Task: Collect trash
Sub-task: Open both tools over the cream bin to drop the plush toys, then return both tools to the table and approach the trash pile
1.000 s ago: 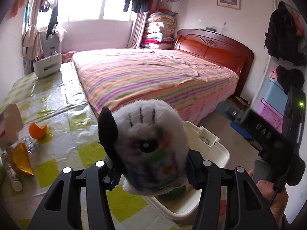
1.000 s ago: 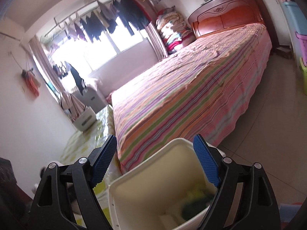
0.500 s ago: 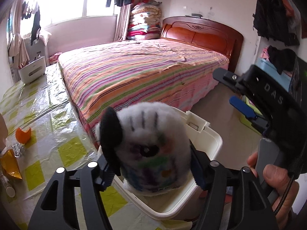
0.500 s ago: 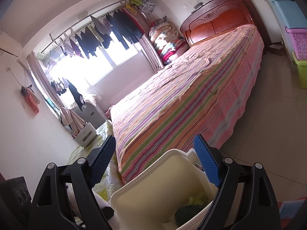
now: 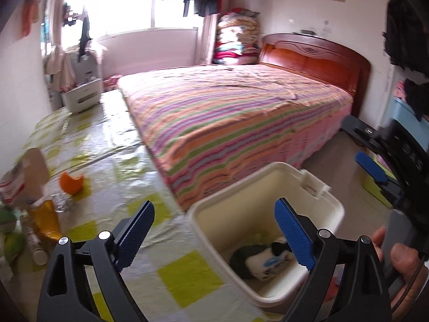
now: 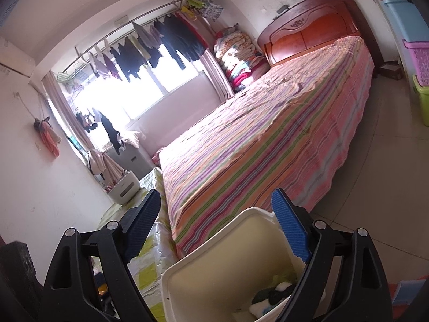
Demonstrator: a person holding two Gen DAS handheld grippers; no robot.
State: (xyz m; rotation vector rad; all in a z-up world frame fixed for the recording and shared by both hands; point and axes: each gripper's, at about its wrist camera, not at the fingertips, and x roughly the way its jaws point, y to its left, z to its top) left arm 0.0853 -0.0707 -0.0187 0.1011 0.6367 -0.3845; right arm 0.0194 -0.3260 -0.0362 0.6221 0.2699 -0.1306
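Only one marking could be read: pale raised letters "DAS" on the black body of the right tool [image 5: 371, 167], at about 3 o'clock in the left wrist view. The print on the soft toy [image 5: 268, 264] in the white bin [image 5: 211, 225] was too blurred to read.

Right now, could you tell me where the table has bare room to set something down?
The checked tablecloth lies bare between the orange peel and the bed, and again toward the white box at the far end. The near left edge is crowded: gold wrapper, tube, carton. The bin already holds a plush toy.
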